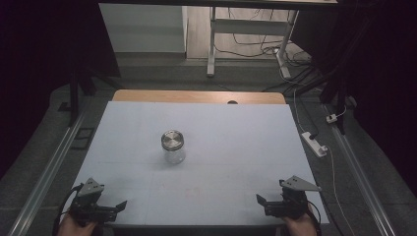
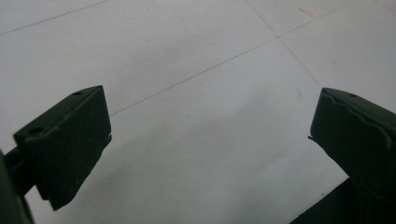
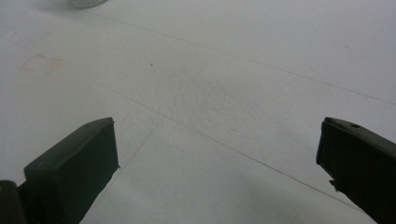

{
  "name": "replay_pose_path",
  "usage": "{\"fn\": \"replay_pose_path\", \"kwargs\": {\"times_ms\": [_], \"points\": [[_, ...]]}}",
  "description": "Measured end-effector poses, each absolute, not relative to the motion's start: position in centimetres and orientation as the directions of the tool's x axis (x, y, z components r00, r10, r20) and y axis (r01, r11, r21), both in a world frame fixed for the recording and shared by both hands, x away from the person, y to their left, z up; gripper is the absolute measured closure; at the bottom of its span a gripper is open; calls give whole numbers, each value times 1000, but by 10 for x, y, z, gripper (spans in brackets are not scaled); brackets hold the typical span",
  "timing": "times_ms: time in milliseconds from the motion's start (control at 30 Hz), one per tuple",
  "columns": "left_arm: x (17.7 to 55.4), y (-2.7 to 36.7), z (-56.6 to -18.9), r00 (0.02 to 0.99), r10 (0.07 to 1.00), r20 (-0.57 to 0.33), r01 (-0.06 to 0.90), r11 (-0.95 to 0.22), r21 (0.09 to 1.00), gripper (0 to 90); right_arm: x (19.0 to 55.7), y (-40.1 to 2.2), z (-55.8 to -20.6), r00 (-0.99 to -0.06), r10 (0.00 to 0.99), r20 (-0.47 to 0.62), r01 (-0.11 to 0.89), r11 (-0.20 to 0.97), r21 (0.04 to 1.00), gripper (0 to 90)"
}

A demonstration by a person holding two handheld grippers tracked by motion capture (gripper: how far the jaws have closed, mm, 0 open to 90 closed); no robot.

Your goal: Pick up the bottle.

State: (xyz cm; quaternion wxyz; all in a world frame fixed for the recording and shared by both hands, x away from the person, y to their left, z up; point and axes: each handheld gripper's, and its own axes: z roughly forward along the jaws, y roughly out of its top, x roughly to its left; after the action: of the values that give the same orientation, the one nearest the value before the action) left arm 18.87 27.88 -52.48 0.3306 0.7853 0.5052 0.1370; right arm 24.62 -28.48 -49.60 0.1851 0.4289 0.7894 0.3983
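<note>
A clear glass jar with a silver metal lid stands upright near the middle of the white table top. My left gripper rests at the near left corner, far from the jar, open with nothing between its jaws. In the left gripper view the left gripper has its black jaws wide apart over bare white surface. My right gripper sits at the near right corner, also open and empty. In the right gripper view the right gripper has its jaws spread wide, and the jar's base peeks in at the top left.
A wooden strip borders the table's far edge. On the floor to the right lie a white power strip and cables. A white desk frame stands beyond the table. Metal rails run along both sides.
</note>
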Motion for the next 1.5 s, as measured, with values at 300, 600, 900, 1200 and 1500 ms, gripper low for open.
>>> {"fn": "replay_pose_path", "kwargs": {"times_ms": [300, 600, 900, 1200, 1500], "points": [[190, 281, -525, 441, 886, -146, 719, -251, 648, 0, 246, -282, -496, -570, 821, 32, 526, 335, 781, 0], [192, 275, -522, 458, 878, -138, 705, -264, 658, 0, 246, -282, -497, -567, 823, 31, 527, 334, 781, 0], [195, 273, -520, 479, 865, -148, 681, -261, 684, 0, 246, -281, -497, -575, 818, 25, 525, 346, 777, 0], [202, 266, -518, 519, 844, -135, 653, -289, 700, 0, 246, -279, -497, -594, 804, 18, 520, 366, 772, 0], [214, 257, -517, 573, 809, -133, 613, -316, 724, 0, 246, -279, -497, -600, 800, 19, 518, 370, 771, 0]]}}
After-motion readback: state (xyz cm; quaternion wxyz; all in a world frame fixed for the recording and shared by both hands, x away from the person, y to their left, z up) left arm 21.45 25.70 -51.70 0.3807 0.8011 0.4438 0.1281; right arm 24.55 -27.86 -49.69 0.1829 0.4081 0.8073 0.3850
